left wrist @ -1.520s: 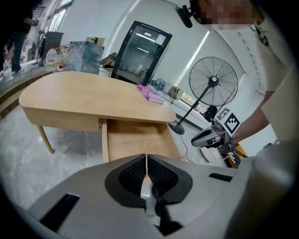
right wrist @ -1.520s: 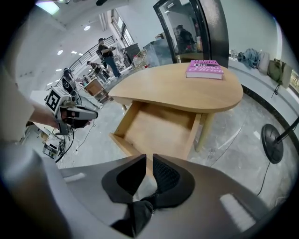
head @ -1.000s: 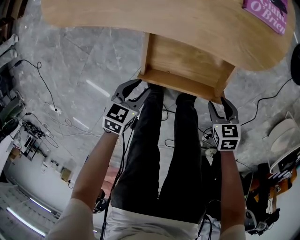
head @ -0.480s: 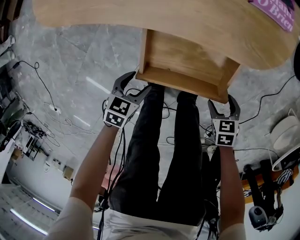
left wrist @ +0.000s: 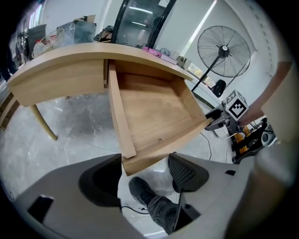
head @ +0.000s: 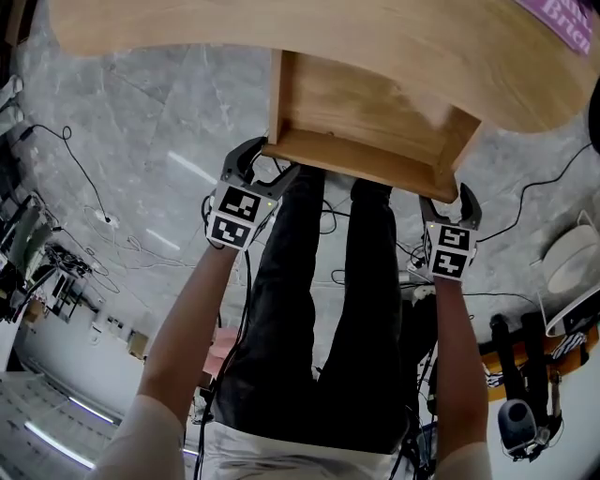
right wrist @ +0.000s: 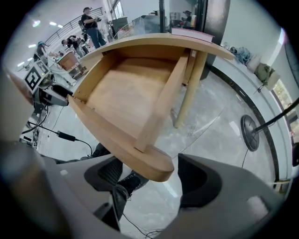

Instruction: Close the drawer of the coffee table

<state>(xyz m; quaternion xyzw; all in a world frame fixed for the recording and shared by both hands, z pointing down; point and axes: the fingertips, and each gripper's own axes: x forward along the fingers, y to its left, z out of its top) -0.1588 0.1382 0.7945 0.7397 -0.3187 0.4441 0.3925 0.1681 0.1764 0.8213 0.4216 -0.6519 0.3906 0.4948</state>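
Note:
The wooden coffee table (head: 281, 28) has its drawer (head: 366, 103) pulled out toward me, and the drawer holds nothing. My left gripper (head: 265, 161) is at the left end of the drawer front (head: 361, 161). Its jaws have just been opening, and the front's left corner (left wrist: 140, 161) lies between them, clear of the pads. My right gripper (head: 448, 199) is at the right end. Its jaws have also just been opening, and they straddle the rounded end of the front (right wrist: 156, 170) without pressing on it.
A pink book (head: 567, 9) lies on the table's far right. My legs (head: 319, 309) stand just under the drawer front. Cables (head: 84, 178) trail over the grey floor at the left. A table leg (right wrist: 189, 88) and a fan base (right wrist: 252, 133) are to the right.
Both grippers have come down to the drawer front and their jaws have spread wider. The front's two ends now lie between the jaws.

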